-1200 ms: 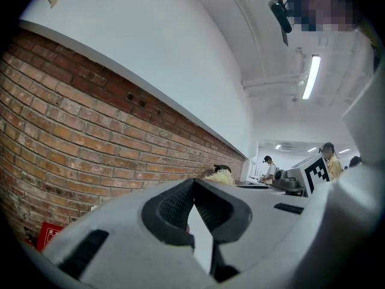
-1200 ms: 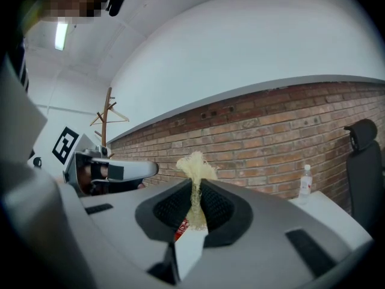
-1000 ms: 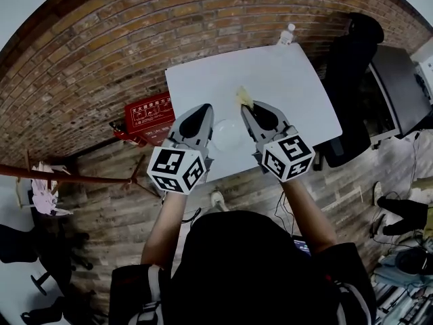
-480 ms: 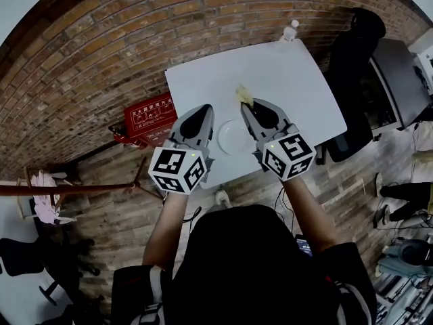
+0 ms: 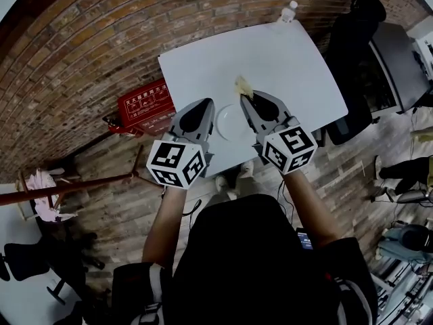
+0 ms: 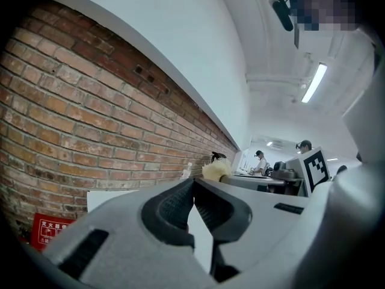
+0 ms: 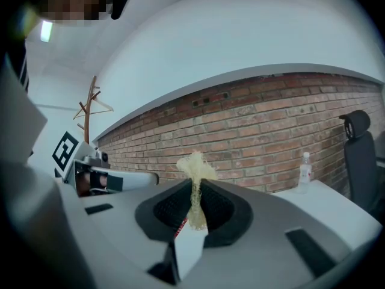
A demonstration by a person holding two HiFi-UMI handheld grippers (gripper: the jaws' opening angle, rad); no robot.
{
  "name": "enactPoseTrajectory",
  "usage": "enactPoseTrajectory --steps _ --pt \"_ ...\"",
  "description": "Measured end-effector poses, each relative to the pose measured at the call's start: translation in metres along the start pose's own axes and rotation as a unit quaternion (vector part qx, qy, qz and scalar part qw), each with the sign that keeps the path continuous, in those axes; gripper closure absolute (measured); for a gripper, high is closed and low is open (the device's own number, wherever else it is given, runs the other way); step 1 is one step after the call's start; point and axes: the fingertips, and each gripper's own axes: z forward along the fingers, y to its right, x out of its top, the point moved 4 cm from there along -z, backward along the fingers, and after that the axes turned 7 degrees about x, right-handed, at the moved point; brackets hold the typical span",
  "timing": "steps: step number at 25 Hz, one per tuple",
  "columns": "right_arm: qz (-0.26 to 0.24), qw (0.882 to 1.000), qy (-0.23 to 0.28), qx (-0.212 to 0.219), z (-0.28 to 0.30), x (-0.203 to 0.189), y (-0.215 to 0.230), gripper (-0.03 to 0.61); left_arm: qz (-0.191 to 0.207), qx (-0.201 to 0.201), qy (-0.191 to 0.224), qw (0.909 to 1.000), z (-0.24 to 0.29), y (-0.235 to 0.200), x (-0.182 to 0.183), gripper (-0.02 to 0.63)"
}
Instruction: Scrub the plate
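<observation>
A round white plate (image 5: pixel 232 122) lies on the white table (image 5: pixel 284 66) near its front edge, between the two grippers in the head view. My left gripper (image 5: pixel 206 104) hovers by the plate's left side; its jaws (image 6: pixel 192 182) are shut with nothing visible between them. My right gripper (image 5: pixel 244 98) is at the plate's far right edge, shut on a pale yellow mesh scrubber (image 5: pixel 241 84). The scrubber (image 7: pixel 195 167) sticks up out of the closed pads (image 7: pixel 194 188). Both gripper views look level at the brick wall, and the plate is hidden in them.
A clear water bottle (image 5: pixel 287 12) stands at the table's far right corner. A red box (image 5: pixel 144 107) sits on the floor left of the table, and a black chair (image 5: pixel 352 46) stands on the right. A brick wall (image 7: pixel 252 131) rises behind the table.
Both grippers keep almost the same stance either side of the plate. The head view has shifted a little, so the table sits slightly higher in the picture.
</observation>
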Motion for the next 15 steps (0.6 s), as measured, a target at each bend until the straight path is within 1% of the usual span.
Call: enactPoseTrajectory --steps 5,10,15 --pt "0.015 1.000 -0.010 -0.003 -0.005 -0.009 0.007 0.525 -0.006 -0.003 -0.029 0.9996 0.003 0.003 -0.017 0.595" --pt "0.027 0.999 -0.019 -0.005 -0.002 -0.021 0.015 0.525 -0.009 -0.004 -0.042 0.9991 0.007 -0.003 -0.028 0.594" --pt "0.038 0.999 -0.022 -0.009 -0.005 -0.031 0.027 0.525 -0.002 -0.008 -0.056 0.9984 0.015 -0.001 -0.042 0.595"
